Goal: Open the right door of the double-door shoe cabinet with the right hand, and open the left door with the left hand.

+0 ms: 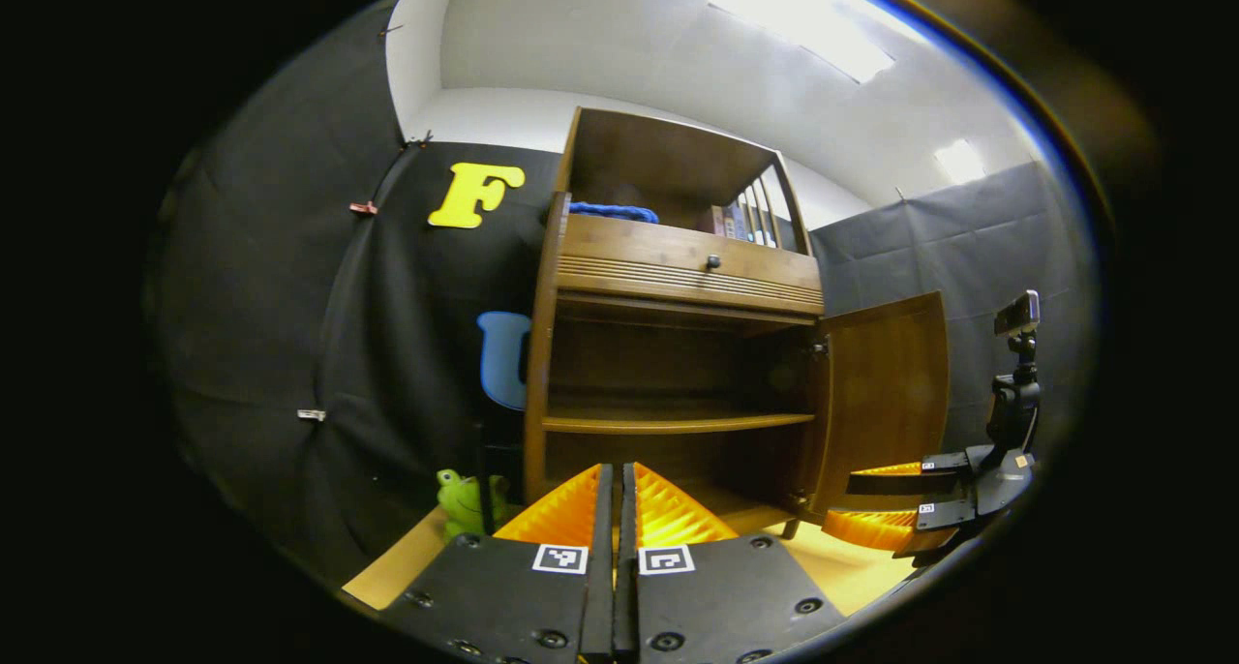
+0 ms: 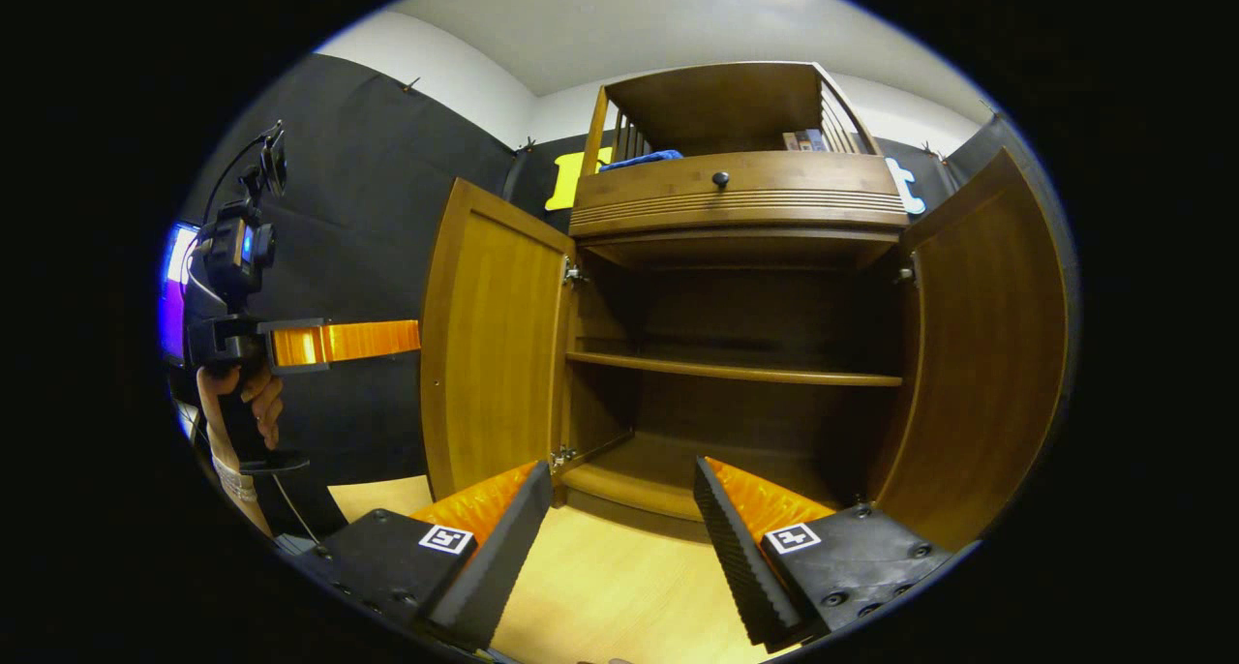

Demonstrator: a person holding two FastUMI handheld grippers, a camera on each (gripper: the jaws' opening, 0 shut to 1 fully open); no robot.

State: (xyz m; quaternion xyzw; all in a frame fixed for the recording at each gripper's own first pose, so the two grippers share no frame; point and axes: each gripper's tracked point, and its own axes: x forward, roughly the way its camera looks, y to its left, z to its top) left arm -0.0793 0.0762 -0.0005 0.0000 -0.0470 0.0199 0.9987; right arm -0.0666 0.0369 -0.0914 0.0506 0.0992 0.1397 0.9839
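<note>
The wooden shoe cabinet (image 2: 736, 195) stands with both doors swung out. Its left door (image 2: 494, 354) and right door (image 2: 987, 354) flank a dark inside with one bare shelf (image 2: 736, 369). My right gripper (image 2: 621, 470) is open, fingers wide apart, low in front of the opening and touching nothing. My left gripper (image 2: 411, 340), held by a hand (image 2: 242, 393), points at the outer edge of the left door. In the left gripper view my left gripper (image 1: 616, 468) is shut with nothing seen between its fingers. The right door (image 1: 886, 393) and right gripper (image 1: 842, 499) show farther right.
A drawer with a small knob (image 1: 713, 260) sits above the doors, and a blue cloth (image 1: 612, 211) lies on the open top shelf. A green frog toy (image 1: 460, 499) rests on the light wooden floor (image 2: 600, 587) left of the cabinet.
</note>
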